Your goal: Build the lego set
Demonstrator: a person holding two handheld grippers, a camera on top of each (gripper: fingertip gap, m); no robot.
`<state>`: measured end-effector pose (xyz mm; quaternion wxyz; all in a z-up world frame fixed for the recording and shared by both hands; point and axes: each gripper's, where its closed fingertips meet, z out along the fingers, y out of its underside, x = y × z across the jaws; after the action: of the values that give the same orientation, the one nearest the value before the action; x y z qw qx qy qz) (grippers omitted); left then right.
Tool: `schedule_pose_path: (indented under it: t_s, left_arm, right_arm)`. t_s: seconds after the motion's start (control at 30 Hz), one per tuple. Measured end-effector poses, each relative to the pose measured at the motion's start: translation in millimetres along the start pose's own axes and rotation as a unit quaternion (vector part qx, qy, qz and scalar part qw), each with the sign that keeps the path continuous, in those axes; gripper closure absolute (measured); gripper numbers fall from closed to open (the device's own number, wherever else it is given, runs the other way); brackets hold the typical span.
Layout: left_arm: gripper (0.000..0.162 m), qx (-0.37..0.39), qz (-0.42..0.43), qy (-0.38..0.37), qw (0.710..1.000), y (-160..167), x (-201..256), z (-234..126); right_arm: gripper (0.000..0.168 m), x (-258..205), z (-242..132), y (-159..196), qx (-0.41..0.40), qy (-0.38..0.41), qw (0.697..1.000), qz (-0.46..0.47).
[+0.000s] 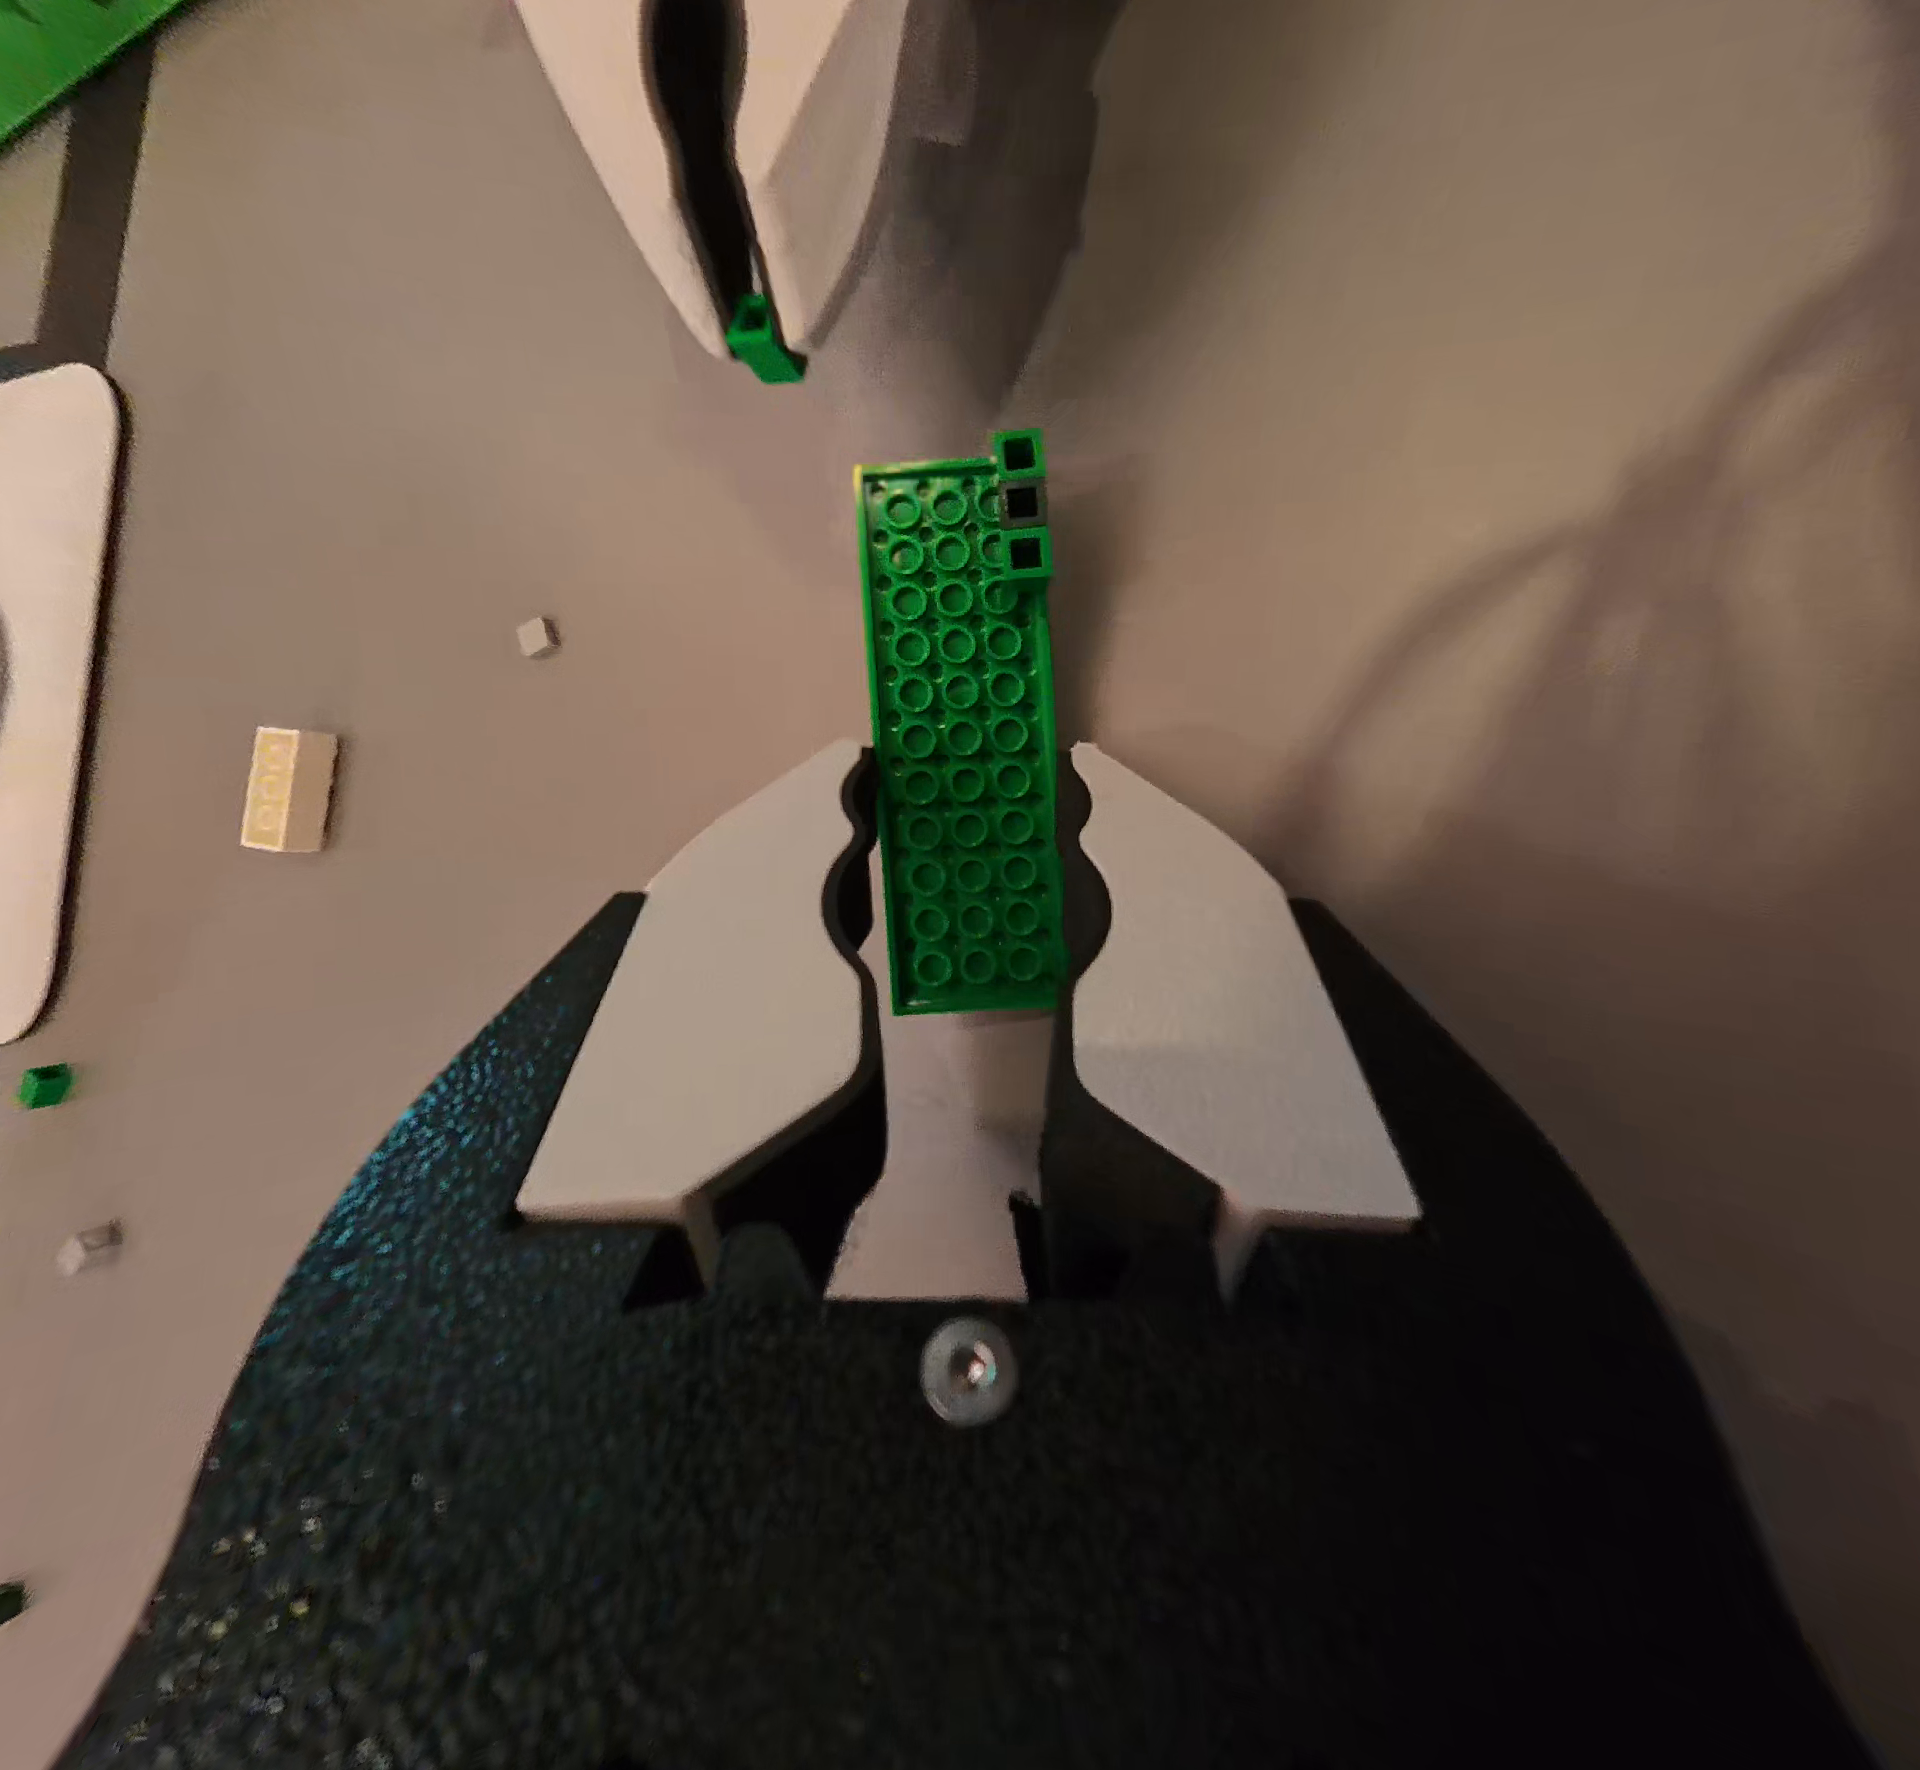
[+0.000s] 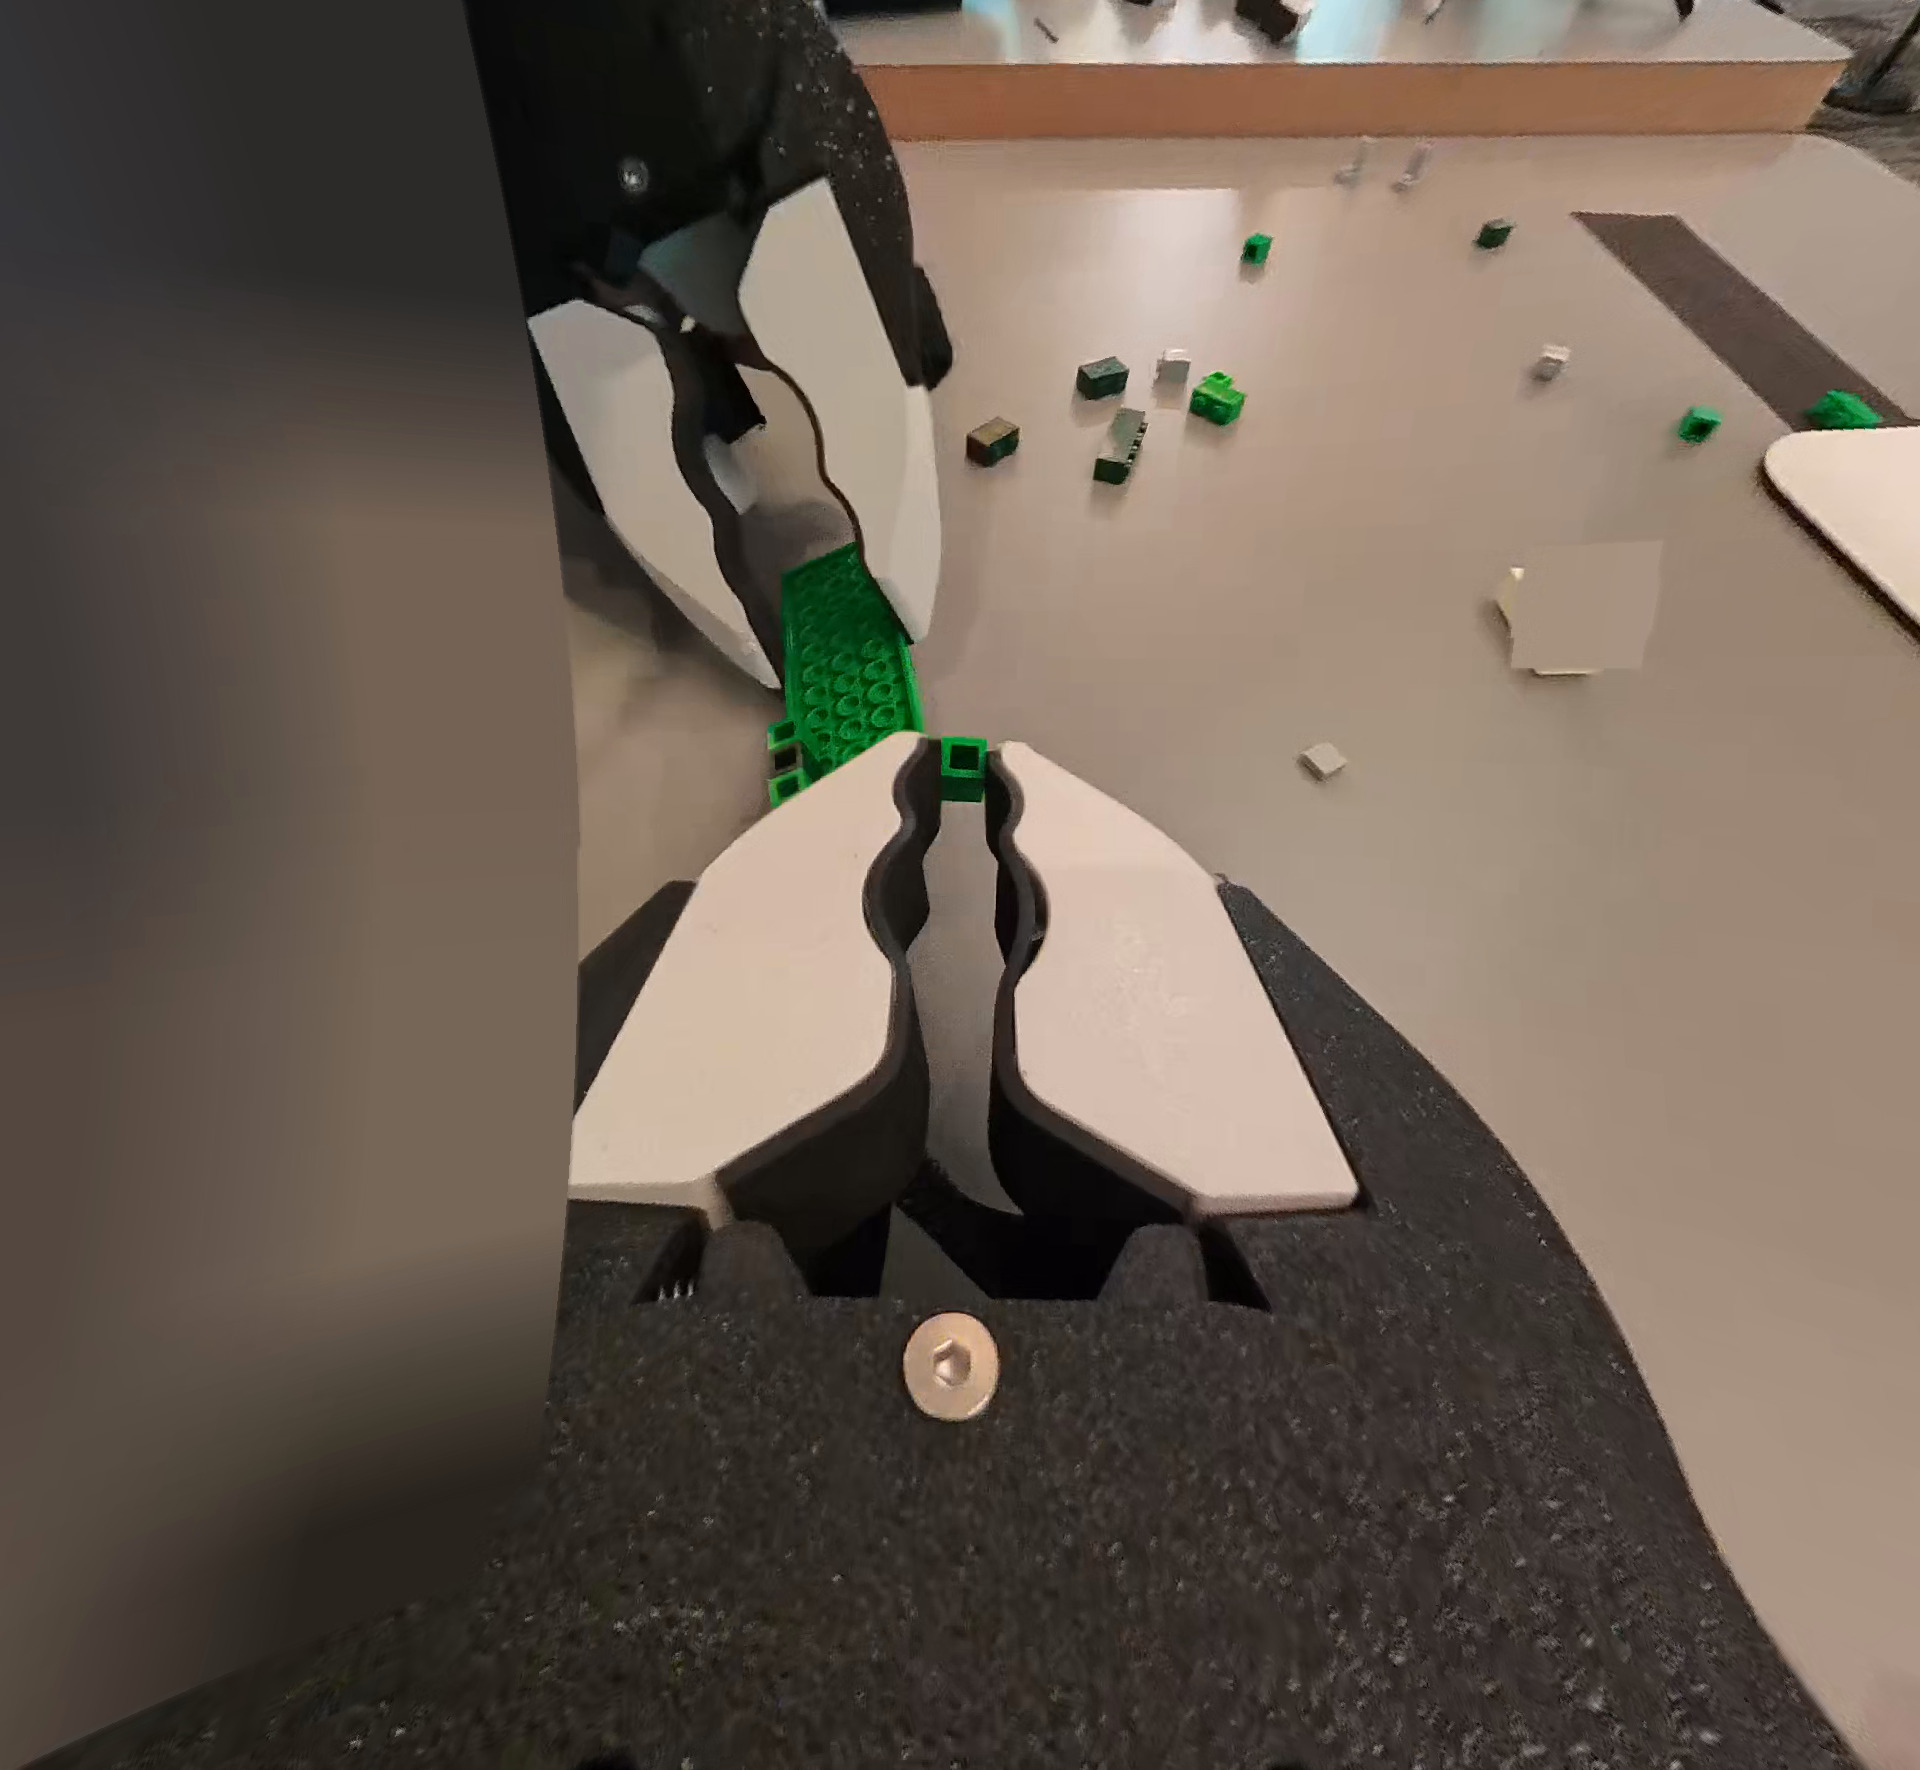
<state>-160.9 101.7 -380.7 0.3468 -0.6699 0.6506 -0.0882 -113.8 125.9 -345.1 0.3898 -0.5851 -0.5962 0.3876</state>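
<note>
Left wrist view: we have the left gripper (image 1: 971,764) clamped on the plate (image 1: 961,733), a long green stud plate held by its long edges, near end between the fingers, far end sticking forward. We see its underside, tubes facing the camera. Three small bricks (image 1: 1023,499) sit at the far right corner, two green with a dark one between. Ahead and slightly left, the right gripper (image 1: 769,349) is pinched on a brick (image 1: 764,344), a small green one, tip close to the plate's far end but apart from it. Right wrist view confirms it: right gripper (image 2: 961,764) closed on the brick (image 2: 961,770) at the very fingertips, plate (image 2: 852,660) just ahead-left, held by the left gripper (image 2: 842,650) above the table (image 2: 1351,889). Loose bricks (image 2: 1210,395) lie farther ahead-right. Step in hand, we judge: seat the brick next in the row. To do it well, we should hold the plate rigid, line the brick square with the row, and press straight in. The fingertip pinch is shallow, so the brick could twist or pop out if we push at an angle. Studded face is hidden; we cannot tell the exact target stud.
</note>
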Motion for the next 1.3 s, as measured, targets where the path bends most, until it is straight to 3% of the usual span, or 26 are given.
schedule_pose_path:
  t_s: [0.03, 0.27, 0.53, 0.83, 1.0, 1.2, 1.3]
  left_arm:
    - [0.13, -0.002, -0.003, 0.006, 1.0, 1, 2, 1]
    - [0.13, 0.009, -0.01, 0.031, 0.999, -4, 9, 2]
    - [0.13, 0.024, 0.002, 0.021, 0.999, -7, 8, 3]
    - [0.13, 0.024, -0.008, 0.041, 0.999, -4, 12, 6]
    - [0.13, 0.036, -0.07, 0.094, 0.992, -6, 20, 8]
    - [0.109, 0.011, -0.135, 0.119, 0.984, 4, 17, -4]
    - [0.107, 0.006, -0.178, 0.146, 0.973, 6, 24, -17]
  right_arm:
    - [0.161, -2, 0, 2, -0.006, -0.002, 1.0, -0.008]
    - [0.161, -22, 11, 12, -0.05, -0.036, 0.996, -0.066]
    - [0.16, -18, 15, 20, -0.083, -0.005, 0.99, -0.117]
    - [0.16, -16, 13, 23, -0.087, -0.018, 0.991, -0.098]
    - [0.161, -12, 7, 12, -0.044, -0.025, 0.997, -0.06]
    - [0.161, -11, 2, 6, -0.017, -0.034, 0.998, -0.044]
    - [0.161, -14, 1, 5, -0.014, -0.041, 0.998, -0.047]
